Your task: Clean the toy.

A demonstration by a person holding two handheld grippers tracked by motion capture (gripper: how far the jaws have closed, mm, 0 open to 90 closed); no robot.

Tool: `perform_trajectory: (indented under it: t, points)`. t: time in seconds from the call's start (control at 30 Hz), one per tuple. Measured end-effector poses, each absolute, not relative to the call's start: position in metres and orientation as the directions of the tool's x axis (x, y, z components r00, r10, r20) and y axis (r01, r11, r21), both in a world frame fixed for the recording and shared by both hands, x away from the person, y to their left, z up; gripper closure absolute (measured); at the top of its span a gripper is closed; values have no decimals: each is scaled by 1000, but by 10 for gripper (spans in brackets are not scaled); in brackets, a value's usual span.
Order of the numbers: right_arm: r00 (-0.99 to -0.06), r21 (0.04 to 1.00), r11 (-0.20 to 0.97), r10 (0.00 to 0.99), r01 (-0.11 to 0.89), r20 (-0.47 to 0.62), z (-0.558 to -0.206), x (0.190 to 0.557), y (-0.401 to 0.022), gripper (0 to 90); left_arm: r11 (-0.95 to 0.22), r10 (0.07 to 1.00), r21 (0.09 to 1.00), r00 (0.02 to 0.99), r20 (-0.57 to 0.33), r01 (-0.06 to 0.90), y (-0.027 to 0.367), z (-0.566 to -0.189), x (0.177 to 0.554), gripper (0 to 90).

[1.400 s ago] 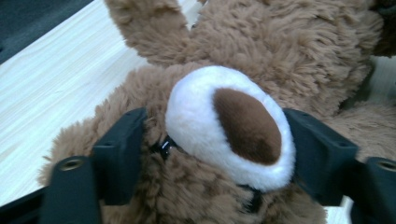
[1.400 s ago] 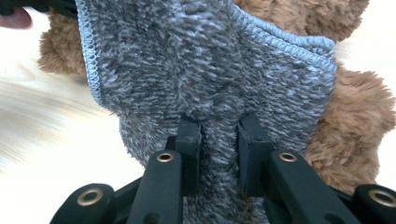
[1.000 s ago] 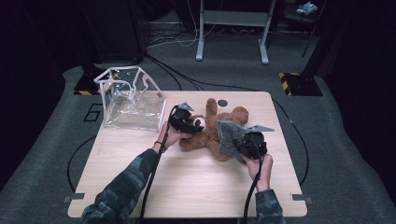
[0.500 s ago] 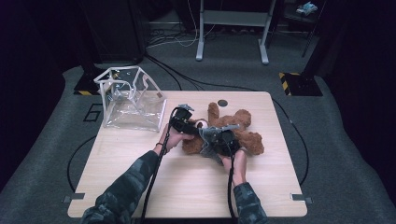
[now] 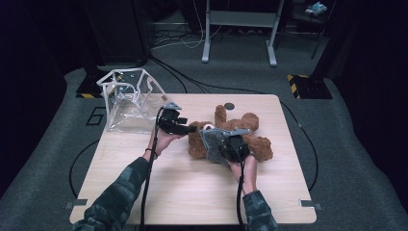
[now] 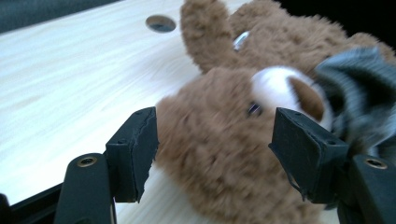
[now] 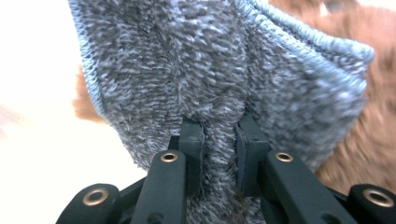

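Observation:
A brown teddy bear (image 5: 255,144) lies on its back on the wooden table (image 5: 192,192). My left gripper (image 5: 190,129) comes at the bear's head from the left. Its jaws have just been opening and now stand apart around the head (image 6: 224,154), with the right pad clear of the fur. My right gripper (image 5: 225,143) is shut on a fold of a grey fleecy cloth (image 5: 214,144), which hangs over the bear's body. In the right gripper view the pads (image 7: 194,144) pinch the cloth (image 7: 210,70), with brown fur (image 7: 359,154) behind it.
A clear plastic box (image 5: 127,98) with white edging stands at the table's far left corner. A round hole (image 5: 229,106) sits in the tabletop just beyond the bear. Cables trail from both grippers toward the near edge.
My right gripper has carried the grey cloth leftward, from the bear's right side to over its body. My left gripper has drawn back a little to the left, away from the bear.

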State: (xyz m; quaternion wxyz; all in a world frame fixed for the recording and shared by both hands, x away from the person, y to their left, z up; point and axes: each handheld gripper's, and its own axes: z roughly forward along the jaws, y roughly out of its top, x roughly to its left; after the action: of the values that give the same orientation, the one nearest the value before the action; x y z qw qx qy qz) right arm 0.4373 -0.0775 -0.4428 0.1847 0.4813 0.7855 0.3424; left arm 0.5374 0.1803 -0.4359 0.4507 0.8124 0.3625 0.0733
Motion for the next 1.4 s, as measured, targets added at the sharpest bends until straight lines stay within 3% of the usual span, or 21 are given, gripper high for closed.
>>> perform_trajectory:
  t: [0.2,0.33,0.83,1.1,1.4]
  points:
    - [-535,745,361,845,561,-8,-422,439,-41,761,-357,668,756,715,-204,549,179,-452,542,312]
    - [-536,736,352,844,579,19,-436,448,-33,763,-339,674,755,704,-221,561,183,-459,543,309]
    - [-572,729,369,819,577,39,-458,425,-31,759,-297,708,750,664,-242,591,210,-471,536,257]
    - [-607,653,437,794,618,43,-483,428,-21,757,-298,711,746,660,-243,596,212,-473,534,244]
    - [-612,753,400,791,522,4,-421,424,-20,748,-266,732,749,633,-253,607,223,-473,535,237]
